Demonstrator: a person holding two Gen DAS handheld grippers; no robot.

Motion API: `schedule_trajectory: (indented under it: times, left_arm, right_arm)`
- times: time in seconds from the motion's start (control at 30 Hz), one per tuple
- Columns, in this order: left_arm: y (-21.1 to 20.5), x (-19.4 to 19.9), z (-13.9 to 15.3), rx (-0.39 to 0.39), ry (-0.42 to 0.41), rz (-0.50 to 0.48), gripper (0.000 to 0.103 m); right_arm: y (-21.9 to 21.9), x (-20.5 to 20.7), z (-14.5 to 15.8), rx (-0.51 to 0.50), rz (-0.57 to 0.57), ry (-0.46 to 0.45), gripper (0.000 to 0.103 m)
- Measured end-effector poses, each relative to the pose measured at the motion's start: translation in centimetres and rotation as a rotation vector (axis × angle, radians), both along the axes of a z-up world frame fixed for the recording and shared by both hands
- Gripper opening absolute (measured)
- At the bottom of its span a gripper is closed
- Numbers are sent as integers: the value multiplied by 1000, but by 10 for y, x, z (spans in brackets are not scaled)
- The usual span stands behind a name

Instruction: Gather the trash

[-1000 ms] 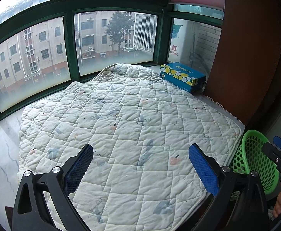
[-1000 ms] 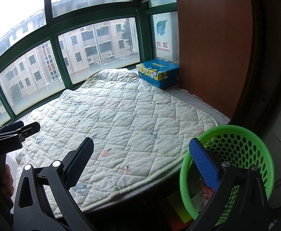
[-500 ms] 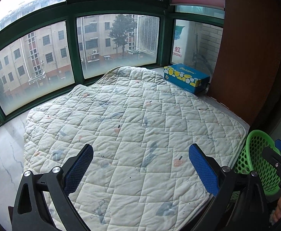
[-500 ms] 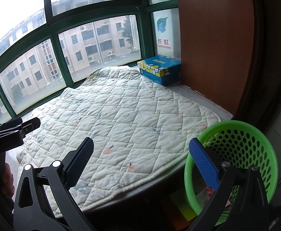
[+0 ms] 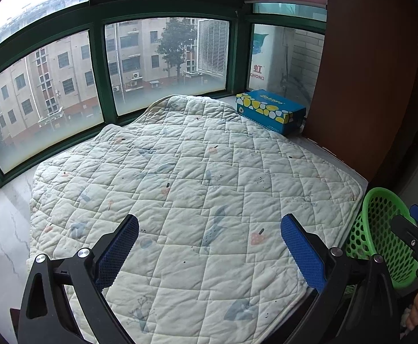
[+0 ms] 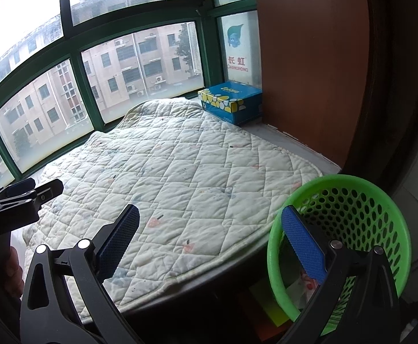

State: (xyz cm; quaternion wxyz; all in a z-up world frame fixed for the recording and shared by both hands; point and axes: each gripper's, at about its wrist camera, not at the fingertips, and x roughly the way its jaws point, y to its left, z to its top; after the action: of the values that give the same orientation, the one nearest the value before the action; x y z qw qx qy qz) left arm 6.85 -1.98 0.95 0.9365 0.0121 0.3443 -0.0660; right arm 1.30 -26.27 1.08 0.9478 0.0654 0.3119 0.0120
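Observation:
A green perforated plastic basket (image 6: 360,200) stands beside the near right corner of the window seat; it also shows in the left wrist view as the basket (image 5: 380,229). Some paper scraps lie inside it, partly hidden by my right finger. My right gripper (image 6: 211,239) hangs open with nothing held, its right fingertip over the basket's rim. My left gripper (image 5: 209,248) is open and empty above the front of the quilted pad (image 5: 191,189). No loose trash shows on the pad.
A blue and yellow tissue box (image 5: 270,111) sits at the pad's far right corner, against a brown wooden panel (image 5: 366,71). Green-framed bay windows (image 5: 100,66) close off the back. Bare marble sill (image 5: 2,229) lies left of the pad.
Both grippers have drawn back and risen a little, so the pad and tissue box look farther away. The jaws have stayed open and empty throughout.

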Motion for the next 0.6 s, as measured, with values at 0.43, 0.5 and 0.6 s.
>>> schedule_trajectory:
  times: [0.43, 0.5, 0.6]
  left_arm:
    - [-13, 1, 2, 17, -10, -23, 96]
    - [-14, 1, 1, 20, -9, -25, 96]
    - [-15, 1, 1, 17, -9, -24, 96]
  right_arm:
    - [-1, -4, 0, -6, -6, 0, 98]
    - [-2, -4, 0, -5, -7, 1, 98]
    - [-2, -4, 0, -7, -9, 2, 98]
